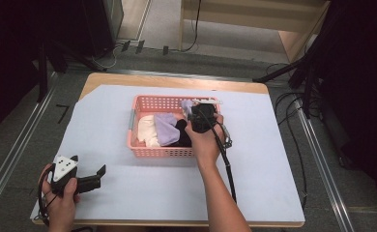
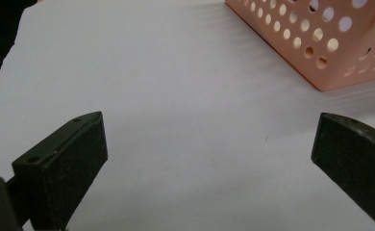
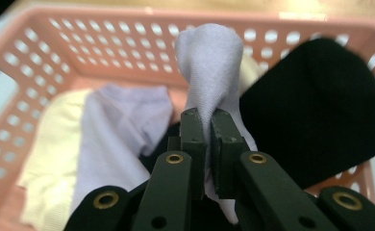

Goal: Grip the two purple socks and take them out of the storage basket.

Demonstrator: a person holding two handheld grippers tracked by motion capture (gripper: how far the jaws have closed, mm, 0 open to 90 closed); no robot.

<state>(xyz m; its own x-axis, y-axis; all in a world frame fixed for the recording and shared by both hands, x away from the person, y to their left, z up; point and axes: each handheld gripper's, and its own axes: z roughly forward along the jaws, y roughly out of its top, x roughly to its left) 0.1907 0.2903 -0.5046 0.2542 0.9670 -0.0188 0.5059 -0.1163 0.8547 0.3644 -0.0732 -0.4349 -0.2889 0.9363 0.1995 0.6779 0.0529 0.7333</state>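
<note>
**Over the pink basket: one lilac piece gripped, the rest not yet lifted**

Nearest the person, well to the near left of the pink basket [image 1: 143, 151], the left gripper [image 1: 97, 175] is held low over the white table cover [image 1: 254, 183] with its jaws standing wide apart and nothing between them. Over the basket's right half the right gripper [image 3: 208, 144] is seen, its jaws pinched tight on a lilac cloth [image 3: 208, 57], which is drawn up into a narrow peak above the other clothes. The work is judged to be at its start: one piece is seized and raised a little but is not yet clear of the basket, while a second lilac piece [image 3: 113, 130], a cream piece [image 3: 56, 144] and a black piece [image 3: 320, 110] lie inside, untouched.

By the right gripper view the pinch itself is shown, with cloth squeezed between the pads; from above this is hidden under the hand. By the left gripper view a perforated corner of the basket is shown beyond the open jaws. By the high view alone the whole layout is given: both hands, the basket at the middle of the cover, and the wooden table edge [image 1: 177, 79] beyond it.
</note>
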